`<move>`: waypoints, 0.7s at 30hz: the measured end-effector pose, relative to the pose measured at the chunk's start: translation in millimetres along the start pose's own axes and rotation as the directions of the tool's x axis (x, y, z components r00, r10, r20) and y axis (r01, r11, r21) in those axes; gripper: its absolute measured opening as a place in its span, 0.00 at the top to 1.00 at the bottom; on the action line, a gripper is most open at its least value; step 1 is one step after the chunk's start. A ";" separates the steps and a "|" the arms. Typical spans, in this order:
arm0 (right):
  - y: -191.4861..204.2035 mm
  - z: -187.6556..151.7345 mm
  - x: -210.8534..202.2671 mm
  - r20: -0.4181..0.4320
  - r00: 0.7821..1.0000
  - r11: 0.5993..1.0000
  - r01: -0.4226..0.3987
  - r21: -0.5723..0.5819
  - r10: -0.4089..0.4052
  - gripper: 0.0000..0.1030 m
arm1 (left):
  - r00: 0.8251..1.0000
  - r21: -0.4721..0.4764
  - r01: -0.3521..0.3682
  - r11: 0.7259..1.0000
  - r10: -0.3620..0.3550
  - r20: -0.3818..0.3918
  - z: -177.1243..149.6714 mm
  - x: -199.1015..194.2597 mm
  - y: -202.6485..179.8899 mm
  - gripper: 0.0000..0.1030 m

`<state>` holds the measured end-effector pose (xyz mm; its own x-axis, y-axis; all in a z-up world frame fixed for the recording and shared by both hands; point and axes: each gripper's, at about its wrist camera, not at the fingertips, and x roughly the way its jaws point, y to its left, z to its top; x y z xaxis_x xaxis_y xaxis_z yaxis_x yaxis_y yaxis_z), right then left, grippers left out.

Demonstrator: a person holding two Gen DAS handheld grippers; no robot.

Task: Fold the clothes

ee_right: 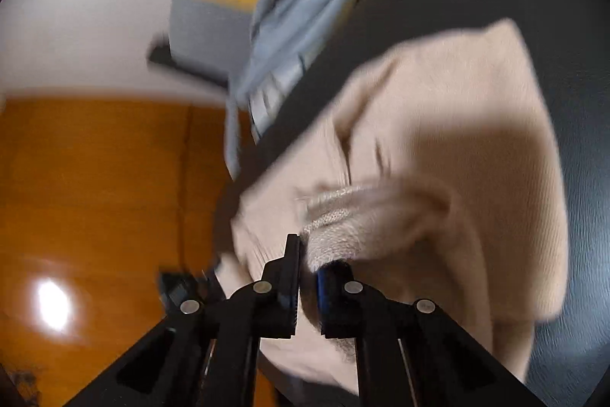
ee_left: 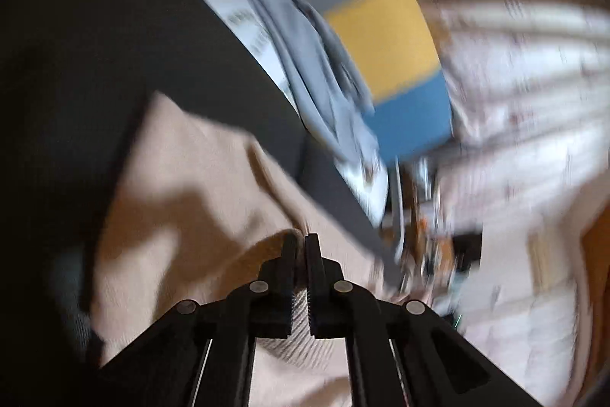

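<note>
**Both grippers pinch the beige sweater**

The left gripper (ee_left: 302, 243) is squeezed almost shut, with a fold of the beige knit sweater (ee_left: 198, 170) caught between its black fingers. The right gripper (ee_right: 310, 254) is also narrow and bites a ribbed edge of the same sweater (ee_right: 457, 147). The sweater lies on a dark table (ee_left: 95, 44). Behind it sits a pile of grey clothes (ee_left: 301, 63).

Only the right view shows the shiny orange wood floor (ee_right: 95, 178). Only the left view shows a blurry white shelf wall (ee_left: 533, 82). Both show a yellow and blue panel (ee_left: 392, 48). No writing can be read; everything is blurry.
</note>
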<state>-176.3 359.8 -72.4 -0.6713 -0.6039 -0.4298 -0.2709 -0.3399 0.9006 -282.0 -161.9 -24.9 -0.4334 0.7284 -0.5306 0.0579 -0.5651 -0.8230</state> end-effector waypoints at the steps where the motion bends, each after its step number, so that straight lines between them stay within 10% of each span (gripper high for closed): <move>1: -8.4 6.2 -4.0 0.052 0.999 0.999 -0.006 0.038 0.004 0.89 | 0.999 -0.001 -0.039 0.999 0.039 0.004 3.9 3.2 3.6 0.96; 3: -24.7 16.4 -11.0 0.127 0.992 0.994 -0.027 0.102 0.014 0.44 | 0.995 0.001 -0.102 0.995 0.102 0.000 8.6 10.7 10.0 0.95; 5: -31.7 17.0 -19.3 0.127 0.991 0.994 -0.044 0.105 0.030 0.30 | 0.993 0.029 -0.118 0.993 0.118 -0.010 6.1 12.3 11.0 0.88; 10: 1.2 -6.6 -40.6 0.163 0.977 0.965 0.170 -0.197 -0.139 0.30 | 0.977 0.151 -0.209 0.966 0.200 0.071 4.7 -14.1 21.2 0.82; 21: 22.0 -51.8 -12.1 0.220 0.858 0.639 0.496 -0.588 -0.463 0.53 | 0.971 0.326 -0.212 0.921 0.235 -0.032 -25.4 -5.7 19.7 0.81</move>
<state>-138.5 322.3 -50.7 -0.6023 -0.2024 -0.7722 -0.1001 -0.9405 0.3247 -255.5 -167.4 -43.3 -0.3791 0.5869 -0.7155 -0.1481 -0.8017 -0.5791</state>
